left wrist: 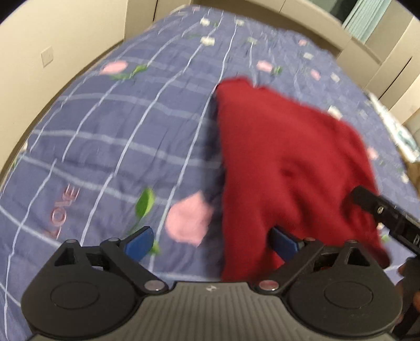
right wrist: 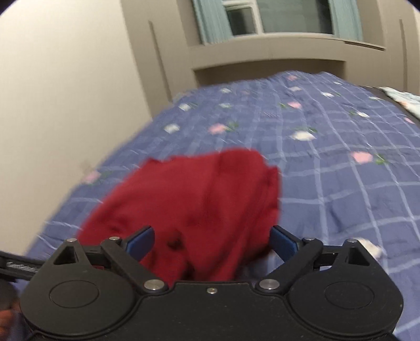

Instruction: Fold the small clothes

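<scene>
A dark red garment (left wrist: 288,162) lies bunched on a blue checked bedspread (left wrist: 118,136). My left gripper (left wrist: 212,241) is open, with its blue-padded fingers wide apart; the garment's near left edge lies over its right finger. In the right wrist view the same red garment (right wrist: 199,199) lies just ahead of my right gripper (right wrist: 212,241), which is open with the cloth's near part between its spread fingers. The right gripper's black body (left wrist: 388,217) shows at the right edge of the left wrist view, touching the cloth. Both views are motion-blurred.
The bedspread (right wrist: 328,170) has pink flowers and white grid lines. Beige walls and a headboard (left wrist: 275,15) ring the bed. A window with teal curtains (right wrist: 275,18) is at the far side. Patterned fabric (right wrist: 401,97) lies at the far right.
</scene>
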`<state>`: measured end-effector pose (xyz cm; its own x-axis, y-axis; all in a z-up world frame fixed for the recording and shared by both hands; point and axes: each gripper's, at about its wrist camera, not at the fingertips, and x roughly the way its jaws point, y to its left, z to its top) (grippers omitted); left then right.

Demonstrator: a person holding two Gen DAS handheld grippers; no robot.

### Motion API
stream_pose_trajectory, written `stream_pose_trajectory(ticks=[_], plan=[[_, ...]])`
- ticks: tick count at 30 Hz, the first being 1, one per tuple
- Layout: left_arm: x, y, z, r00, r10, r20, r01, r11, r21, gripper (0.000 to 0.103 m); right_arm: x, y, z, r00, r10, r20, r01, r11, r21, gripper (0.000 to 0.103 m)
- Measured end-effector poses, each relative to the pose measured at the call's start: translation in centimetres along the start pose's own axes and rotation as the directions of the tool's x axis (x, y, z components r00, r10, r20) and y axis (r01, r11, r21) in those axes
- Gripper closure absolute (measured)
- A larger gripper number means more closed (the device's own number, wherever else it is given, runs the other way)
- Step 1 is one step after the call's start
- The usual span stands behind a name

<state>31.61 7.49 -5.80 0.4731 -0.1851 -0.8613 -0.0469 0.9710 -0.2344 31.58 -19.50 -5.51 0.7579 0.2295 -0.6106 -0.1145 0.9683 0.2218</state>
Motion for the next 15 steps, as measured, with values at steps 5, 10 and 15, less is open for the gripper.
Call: stream_pose_trajectory(ticks=[5,10,15], plan=[[-0.4,0.8,-1.0,1.0,-0.005,0.014,0.005,1.0,0.003,0.005,-0.6,-3.4,-2.1,0.998,-0.064,-0.029,0.066,0.995,0.08,0.005],[-0.7,0.5,-1.1,1.0,0.011,0.014,-0.011,1.0,0.003,0.004,-1.6,-4.9,-3.3,0.997,-0.073,-0.032,0.077,0.991,0.111,0.005],[-1.8,0.3,-1.6,1.0,-0.001,0.029,0.001,1.0,-0.015,0.003,-3.8,-3.6,-3.0,0.999,-0.009,0.031,0.006,0.995,0.098,0.005]])
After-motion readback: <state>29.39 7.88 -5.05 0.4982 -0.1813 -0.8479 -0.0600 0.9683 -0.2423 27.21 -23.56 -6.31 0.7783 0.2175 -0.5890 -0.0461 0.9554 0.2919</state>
